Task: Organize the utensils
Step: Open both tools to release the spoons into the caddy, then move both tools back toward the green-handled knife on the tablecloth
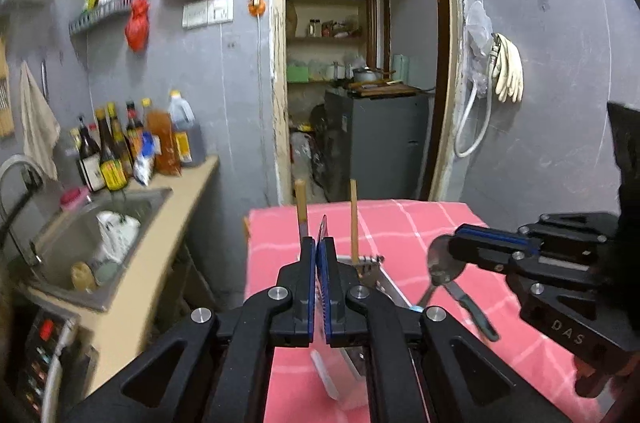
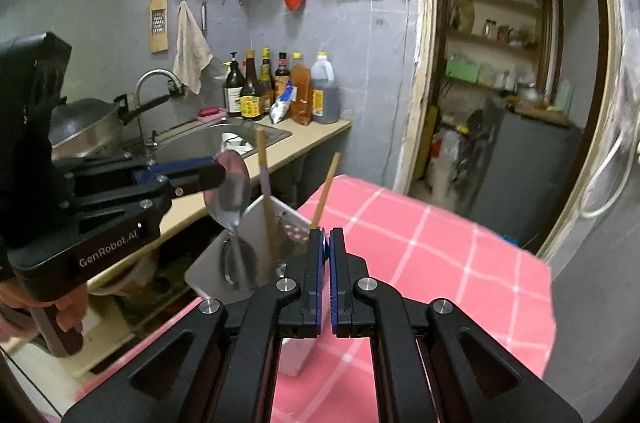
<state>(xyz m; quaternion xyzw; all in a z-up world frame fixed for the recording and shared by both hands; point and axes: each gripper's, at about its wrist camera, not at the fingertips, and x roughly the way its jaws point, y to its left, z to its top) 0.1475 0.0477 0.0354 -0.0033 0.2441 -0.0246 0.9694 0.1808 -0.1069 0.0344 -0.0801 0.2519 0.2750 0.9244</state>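
A metal utensil holder (image 2: 224, 271) stands on the pink checked table (image 2: 440, 255) with two wooden-handled utensils (image 2: 262, 163) upright in it. My left gripper (image 2: 220, 175) is shut on the bowl of a metal spoon (image 2: 230, 199), seen edge-on between my own fingers in the left wrist view (image 1: 322, 243); the spoon hangs above the holder. My right gripper (image 2: 326, 243) is shut and empty in its own view, above the table beside the holder. In the left wrist view the right gripper (image 1: 452, 247) sits beside a second spoon (image 1: 442, 265) with a blue-tipped handle; contact is unclear.
A sink (image 2: 224, 139) with dishes and a counter with sauce bottles (image 2: 280, 87) lie left of the table. A wok (image 2: 84, 123) sits by the tap. A doorway (image 1: 360, 83) opens to a storeroom behind. A knife (image 1: 472, 307) lies near the holder.
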